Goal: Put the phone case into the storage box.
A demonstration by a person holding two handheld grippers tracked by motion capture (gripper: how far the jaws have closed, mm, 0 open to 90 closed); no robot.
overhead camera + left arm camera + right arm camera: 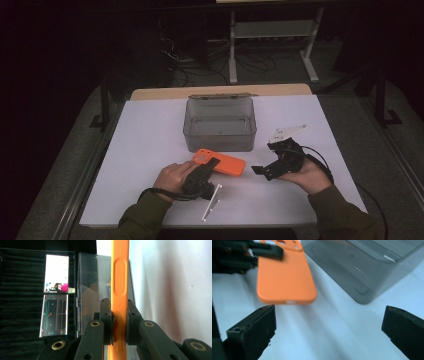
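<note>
A clear grey box (220, 125) stands open on the white table (150, 135).

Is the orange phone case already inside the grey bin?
No. In the high view the orange phone case sits outside and in front of the grey bin, clamped by the left gripper.

A: What's the orange phone case (222, 163) doing?
B: I see it flat over the white table, camera cutouts at its left end, just in front of the clear box (220, 124).
A: Free?
B: No, clamped.
</note>
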